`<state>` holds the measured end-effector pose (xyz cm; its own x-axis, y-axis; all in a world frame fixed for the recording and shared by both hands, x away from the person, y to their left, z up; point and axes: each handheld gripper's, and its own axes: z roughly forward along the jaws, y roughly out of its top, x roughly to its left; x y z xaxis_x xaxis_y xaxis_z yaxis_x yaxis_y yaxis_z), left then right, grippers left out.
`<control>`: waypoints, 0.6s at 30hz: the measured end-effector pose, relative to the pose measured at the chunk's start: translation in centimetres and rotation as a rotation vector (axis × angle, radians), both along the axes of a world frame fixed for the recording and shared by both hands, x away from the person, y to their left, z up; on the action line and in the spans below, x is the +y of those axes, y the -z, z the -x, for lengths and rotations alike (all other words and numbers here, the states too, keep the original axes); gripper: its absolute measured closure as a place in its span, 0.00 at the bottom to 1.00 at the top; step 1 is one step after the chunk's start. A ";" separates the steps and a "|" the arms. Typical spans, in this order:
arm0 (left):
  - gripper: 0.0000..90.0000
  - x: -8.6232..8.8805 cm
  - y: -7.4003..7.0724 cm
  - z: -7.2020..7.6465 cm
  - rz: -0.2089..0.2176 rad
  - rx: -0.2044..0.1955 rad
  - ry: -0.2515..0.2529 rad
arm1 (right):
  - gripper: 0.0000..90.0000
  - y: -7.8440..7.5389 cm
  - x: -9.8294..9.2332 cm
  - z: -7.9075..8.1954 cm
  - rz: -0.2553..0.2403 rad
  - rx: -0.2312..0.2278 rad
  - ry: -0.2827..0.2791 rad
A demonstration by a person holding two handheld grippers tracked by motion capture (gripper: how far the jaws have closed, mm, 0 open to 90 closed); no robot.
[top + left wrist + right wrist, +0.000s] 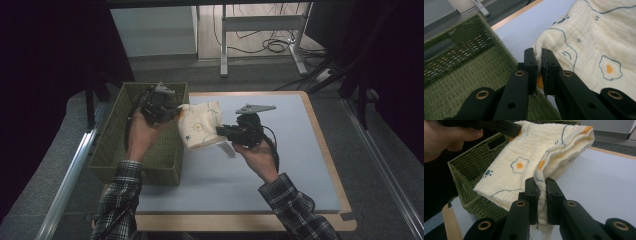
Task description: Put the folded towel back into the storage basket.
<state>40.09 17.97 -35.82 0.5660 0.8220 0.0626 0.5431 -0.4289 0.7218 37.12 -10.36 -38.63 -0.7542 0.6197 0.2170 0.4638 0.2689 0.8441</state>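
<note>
A folded cream cloth (pixel 200 125) printed with fried eggs and paw marks hangs in the air between my two grippers, above the grey mat. My left gripper (pixel 172 114) is shut on its left edge, right beside the green woven basket (pixel 117 150). In the left gripper view the jaws (pixel 539 62) pinch the cloth (pixel 584 45) at its hem. My right gripper (pixel 222 131) is shut on the cloth's right edge. In the right gripper view the black jaws (pixel 541 192) clamp a fold of the cloth (pixel 524 162), with the basket (pixel 466 170) behind.
The grey mat (pixel 280 150) covers a wooden table (pixel 330 165) and lies bare to the right and front. The basket stands along the mat's left edge. Desk legs and cables (pixel 270 45) show on the floor beyond.
</note>
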 end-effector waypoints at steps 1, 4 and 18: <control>0.93 0.3 0.0 0.0 0.002 -0.001 -0.007 | 0.91 0.0 0.4 -0.1 0.001 0.001 -0.001; 0.93 1.4 -0.1 0.1 0.003 -0.002 -0.027 | 0.91 0.1 1.7 -0.3 0.003 0.002 -0.005; 0.93 6.5 -0.6 0.6 -0.035 -0.006 -0.120 | 0.91 1.0 7.6 -1.0 -0.035 0.024 -0.034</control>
